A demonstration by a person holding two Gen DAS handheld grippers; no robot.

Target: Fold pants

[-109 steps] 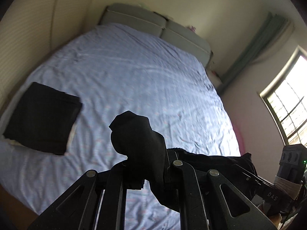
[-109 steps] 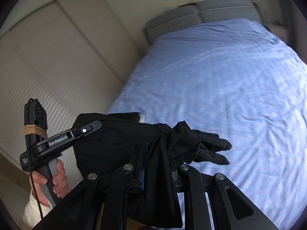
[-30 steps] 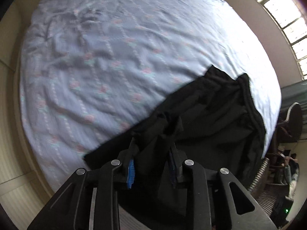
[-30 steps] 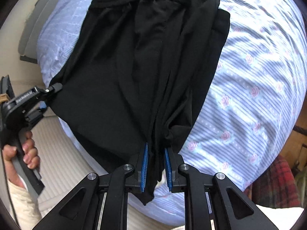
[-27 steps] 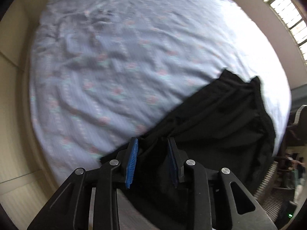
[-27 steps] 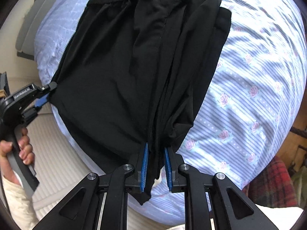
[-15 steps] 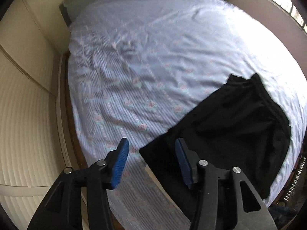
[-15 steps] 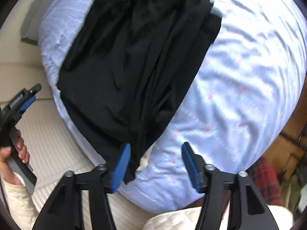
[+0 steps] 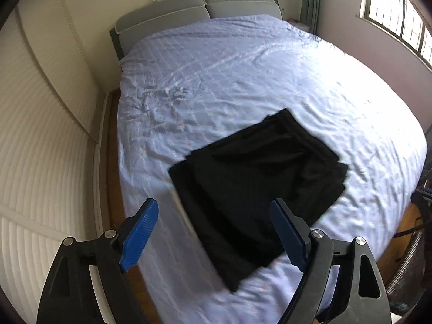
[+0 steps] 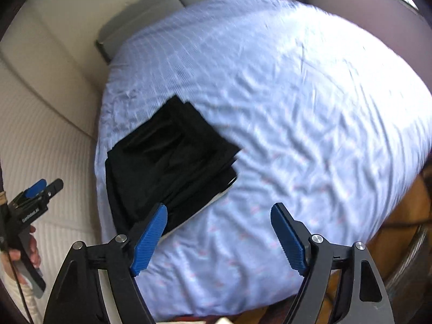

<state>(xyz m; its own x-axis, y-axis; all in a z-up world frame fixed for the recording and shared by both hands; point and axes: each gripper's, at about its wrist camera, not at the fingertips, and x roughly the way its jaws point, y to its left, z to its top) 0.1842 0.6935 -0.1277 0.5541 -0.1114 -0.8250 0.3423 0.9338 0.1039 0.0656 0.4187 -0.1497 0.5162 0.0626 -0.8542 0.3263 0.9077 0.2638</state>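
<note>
The black pants (image 9: 256,178) lie folded in a rough rectangle on the light blue bed sheet (image 9: 243,75), near the bed's near left corner. They also show in the right wrist view (image 10: 167,167). My left gripper (image 9: 213,232) is open and empty, raised above the near edge of the pants. My right gripper (image 10: 218,235) is open and empty, above the sheet to the right of the pants. The left gripper also shows at the far left of the right wrist view (image 10: 40,189), held in a hand.
A grey headboard (image 9: 189,10) stands at the far end of the bed. Cream ribbed wardrobe doors (image 9: 40,135) run along the left side. A window (image 9: 399,13) is at the right. Wooden floor (image 10: 399,216) shows past the bed's right edge.
Both grippers opened and let go of the pants, then pulled back and up. The pants now lie folded on the bed.
</note>
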